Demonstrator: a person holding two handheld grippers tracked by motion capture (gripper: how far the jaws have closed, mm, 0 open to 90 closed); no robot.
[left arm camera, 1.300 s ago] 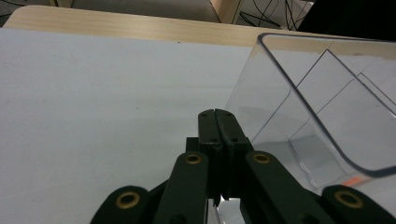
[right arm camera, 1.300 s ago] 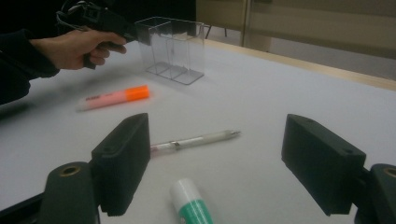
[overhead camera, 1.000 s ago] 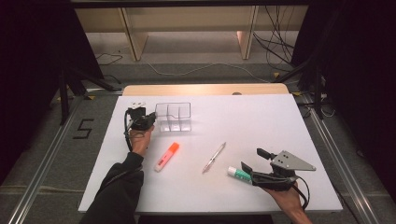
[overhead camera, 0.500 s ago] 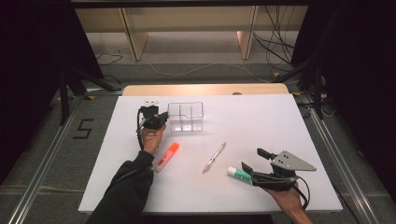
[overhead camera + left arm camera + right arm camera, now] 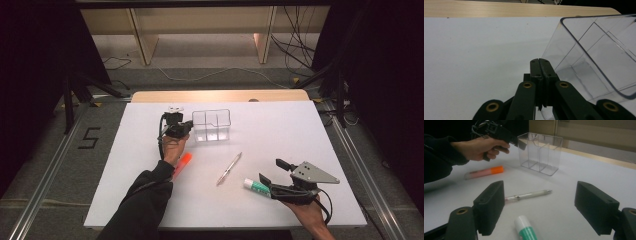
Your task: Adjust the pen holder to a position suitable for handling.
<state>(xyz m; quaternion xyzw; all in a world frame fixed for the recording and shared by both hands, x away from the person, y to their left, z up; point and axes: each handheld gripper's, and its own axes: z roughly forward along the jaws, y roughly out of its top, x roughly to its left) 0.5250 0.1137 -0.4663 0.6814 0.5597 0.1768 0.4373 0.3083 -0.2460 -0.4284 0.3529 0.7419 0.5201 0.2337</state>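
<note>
The left tongs (image 5: 186, 126) are up against the left end wall of the clear divided box (image 5: 212, 125), jaws pressed flat together with nothing between them. In the left gripper view the closed tips (image 5: 540, 65) sit just beside the box's near wall (image 5: 586, 57), and whether they touch it I cannot tell. The box stands upright toward the back of the white worktop (image 5: 310, 135), its long axis running across, left to right, so it lies straight off the tips of the left tongs. That hand is by far the nearer one; a sideways push or a re-grip on the wall looks like the move on offer.

The right tongs (image 5: 267, 172) rest low at the near right, jaws wide apart and holding nothing. A green-and-white tube (image 5: 256, 186) lies just under them, cap end pointing left; the right gripper view puts the tube (image 5: 526, 230) between the two black jaws, untouched.

A pen (image 5: 229, 169) lies on a diagonal between the hands, and an orange highlighter (image 5: 182, 165) sits beside the left wrist.

The high view gives the layout; the right gripper view shows the box (image 5: 540, 153) from the side, three empty compartments, with the left hand (image 5: 477, 147) at its wall.
</note>
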